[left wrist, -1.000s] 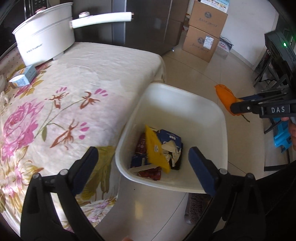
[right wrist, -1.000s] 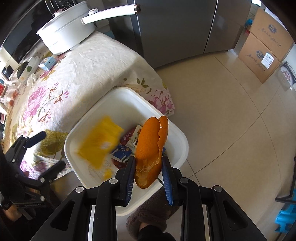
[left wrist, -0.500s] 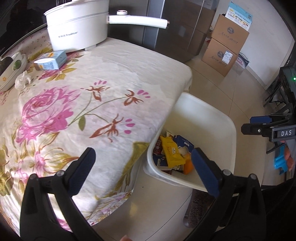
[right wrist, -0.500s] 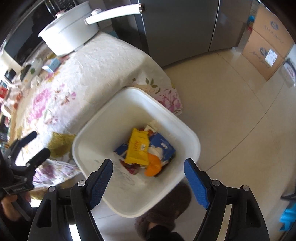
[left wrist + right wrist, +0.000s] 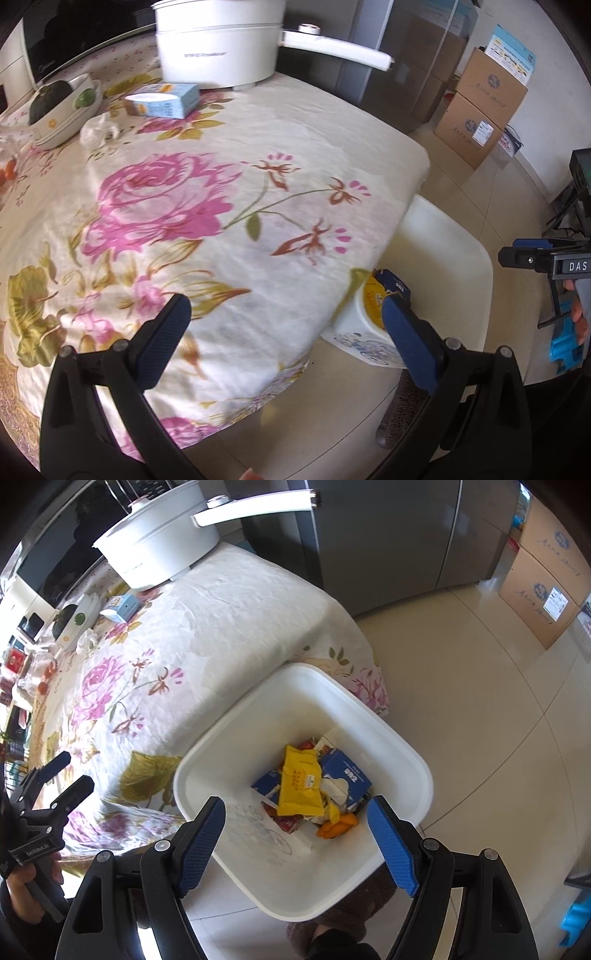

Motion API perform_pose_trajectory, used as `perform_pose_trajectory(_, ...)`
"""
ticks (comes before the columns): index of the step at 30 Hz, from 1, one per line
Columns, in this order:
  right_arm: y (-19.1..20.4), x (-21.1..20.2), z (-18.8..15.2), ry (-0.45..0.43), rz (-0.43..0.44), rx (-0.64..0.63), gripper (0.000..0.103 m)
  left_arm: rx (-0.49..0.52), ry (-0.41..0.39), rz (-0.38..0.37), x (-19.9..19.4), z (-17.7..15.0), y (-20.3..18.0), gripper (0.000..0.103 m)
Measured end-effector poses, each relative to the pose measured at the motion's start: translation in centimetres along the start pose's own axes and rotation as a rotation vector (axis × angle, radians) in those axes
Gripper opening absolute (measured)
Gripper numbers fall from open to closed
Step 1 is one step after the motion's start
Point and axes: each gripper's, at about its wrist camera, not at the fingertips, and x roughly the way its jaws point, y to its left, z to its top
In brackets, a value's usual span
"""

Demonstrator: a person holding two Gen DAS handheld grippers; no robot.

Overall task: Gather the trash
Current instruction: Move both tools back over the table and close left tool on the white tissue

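Above bin (image 5: 413, 760), right gripper (image 5: 295, 834) tilted downward

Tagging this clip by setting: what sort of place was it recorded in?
Most likely a home kitchen or dining area. A table with a floral tablecloth holds a white electric pot, tall fridge doors stand behind it, and a white trash bin sits on the tiled floor.

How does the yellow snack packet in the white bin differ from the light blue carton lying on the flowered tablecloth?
The yellow snack packet is a flat, soft wrapper; the light blue carton is a rigid box. The packet lies in the white plastic bin on top of other trash; the carton rests alone on the flowered tablecloth, near the white pot. Both lie on their sides, untouched by either gripper.
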Motion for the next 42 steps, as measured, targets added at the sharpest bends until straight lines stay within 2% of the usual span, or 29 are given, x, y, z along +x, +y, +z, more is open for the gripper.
perform_pose_trajectory(10,4.9,0.2,3.1,-0.038,0.024,-0.04,0.083,-0.14,-0.017,0.097,-1.5,0.0,6.5,0.102)
perform_pose_trajectory(13,6.9,0.5,4.7,-0.039,0.04,-0.077,0.083,-0.155,-0.011,0.132,-1.5,0.7,8.5,0.102)
perform_pose_trajectory(16,8.8,0.8,7.0,-0.053,0.069,-0.08,0.083,-0.148,-0.008,0.168,-1.1,2.1,10.7,0.102)
perform_pose_trajectory(19,10.8,1.2,9.5,-0.071,0.105,-0.099,0.083,-0.151,-0.015,0.154,-0.6,3.8,12.9,0.102)
perform_pose_trajectory(27,16.3,4.4,15.3,-0.121,0.089,-0.242,0.084,-0.15,-0.079,0.182,2.2,9.2,19.0,0.102)
perform_pose_trajectory(32,19.5,7.1,18.3,-0.149,0.09,-0.323,0.084,-0.199,-0.112,0.16,4.9,12.2,21.9,0.089)
perform_pose_trajectory(37,21.7,8.5,20.3,-0.174,0.133,-0.358,0.084,-0.233,-0.168,0.127,7.3,14.3,23.4,0.081)
perform_pose_trajectory(39,22.6,8.9,20.9,-0.181,0.143,-0.374,0.084,-0.264,-0.167,0.091,8.0,14.9,24.1,0.069)
perform_pose_trajectory(41,23.7,9.3,21.4,-0.189,0.15,-0.4,0.084,-0.3,-0.157,0.029,8.7,15.1,24.8,0.041)
perform_pose_trajectory(42,24.2,9.5,21.5,-0.191,0.152,-0.413,0.084,-0.307,-0.165,0.023,8.7,15.0,25.0,0.04)
